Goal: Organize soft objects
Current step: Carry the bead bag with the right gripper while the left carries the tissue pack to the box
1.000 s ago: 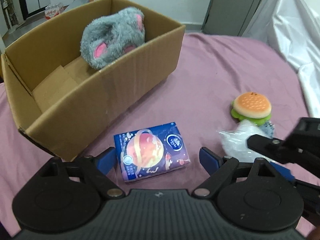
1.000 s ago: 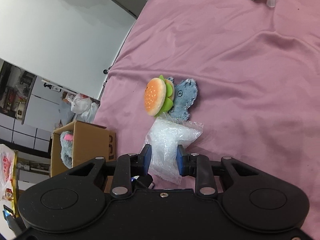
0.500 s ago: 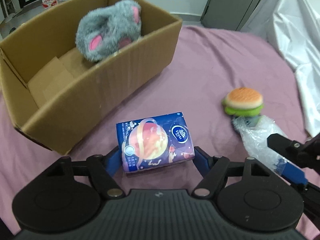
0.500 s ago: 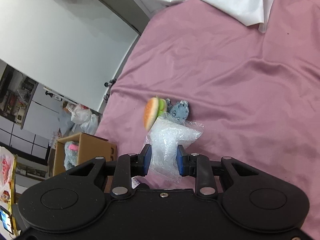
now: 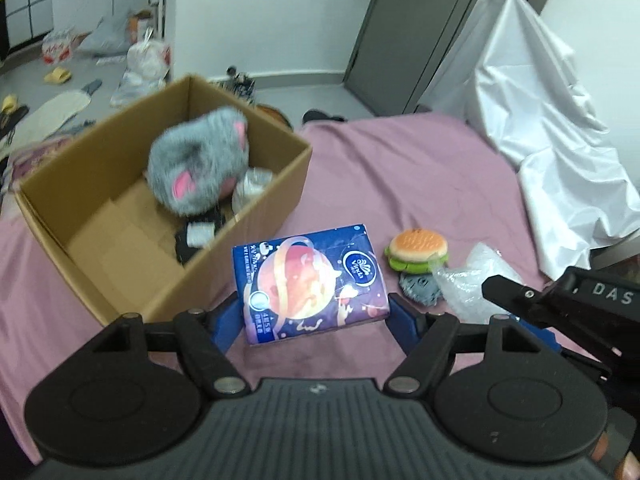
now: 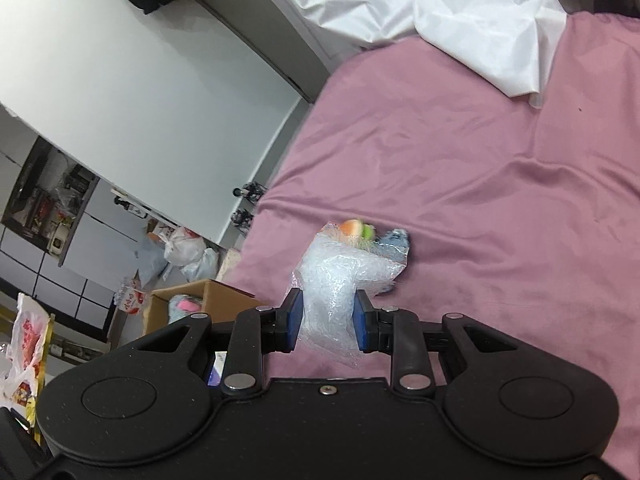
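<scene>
My left gripper (image 5: 314, 322) is shut on a blue tissue pack (image 5: 310, 282) with a planet print and holds it above the pink bedspread, just right of the open cardboard box (image 5: 240, 224). The box holds a grey plush toy (image 5: 198, 166) and some smaller items. My right gripper (image 6: 326, 320) is shut on a clear bubble-wrap bag (image 6: 336, 280), lifted off the bed; the bag also shows in the left wrist view (image 5: 468, 280). A burger toy (image 5: 416, 249) and a small blue-grey plush (image 5: 420, 290) lie on the bed beyond it.
A white plastic sheet (image 5: 552, 120) is draped at the bed's right side. The pink bedspread (image 6: 500, 184) stretches beyond both grippers. Bags and clutter (image 5: 146, 56) lie on the floor past the box.
Both grippers have risen from the bed with their loads. The tissue pack is lifted and now held clear of the bedspread; the bubble-wrap bag has come up away from the burger toy.
</scene>
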A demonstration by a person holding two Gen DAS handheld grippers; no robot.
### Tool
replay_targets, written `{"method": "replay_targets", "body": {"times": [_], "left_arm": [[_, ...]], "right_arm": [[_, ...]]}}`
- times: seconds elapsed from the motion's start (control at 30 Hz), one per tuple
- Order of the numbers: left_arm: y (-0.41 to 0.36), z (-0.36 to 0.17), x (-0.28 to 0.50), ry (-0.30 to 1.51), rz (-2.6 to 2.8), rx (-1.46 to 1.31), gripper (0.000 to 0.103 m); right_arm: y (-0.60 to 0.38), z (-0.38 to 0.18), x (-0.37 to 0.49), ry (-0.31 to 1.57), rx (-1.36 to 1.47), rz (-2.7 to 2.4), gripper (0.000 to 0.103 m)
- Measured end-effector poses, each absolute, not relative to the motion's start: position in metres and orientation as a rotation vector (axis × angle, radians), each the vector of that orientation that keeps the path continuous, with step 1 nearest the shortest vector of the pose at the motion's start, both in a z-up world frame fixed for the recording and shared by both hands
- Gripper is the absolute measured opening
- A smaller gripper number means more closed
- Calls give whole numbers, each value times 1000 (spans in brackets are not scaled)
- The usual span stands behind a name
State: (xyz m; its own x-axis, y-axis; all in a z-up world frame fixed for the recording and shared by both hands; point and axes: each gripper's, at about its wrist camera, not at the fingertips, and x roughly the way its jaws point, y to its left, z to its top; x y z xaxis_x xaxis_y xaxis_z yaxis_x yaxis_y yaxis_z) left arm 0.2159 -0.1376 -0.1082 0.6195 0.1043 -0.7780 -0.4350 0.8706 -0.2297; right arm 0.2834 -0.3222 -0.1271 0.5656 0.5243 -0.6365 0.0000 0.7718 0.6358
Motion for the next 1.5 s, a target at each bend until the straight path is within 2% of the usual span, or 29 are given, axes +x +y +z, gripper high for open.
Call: {"method": "replay_targets", "body": {"times": [0.87, 1.5], "left_arm": [[-43, -41, 187, 715, 199, -398, 74], [36, -31, 186, 708, 179, -404, 74]], "right_arm": [[-268, -64, 251, 733, 614, 436, 26], [-193, -55, 244, 744, 474, 507, 27]]}}
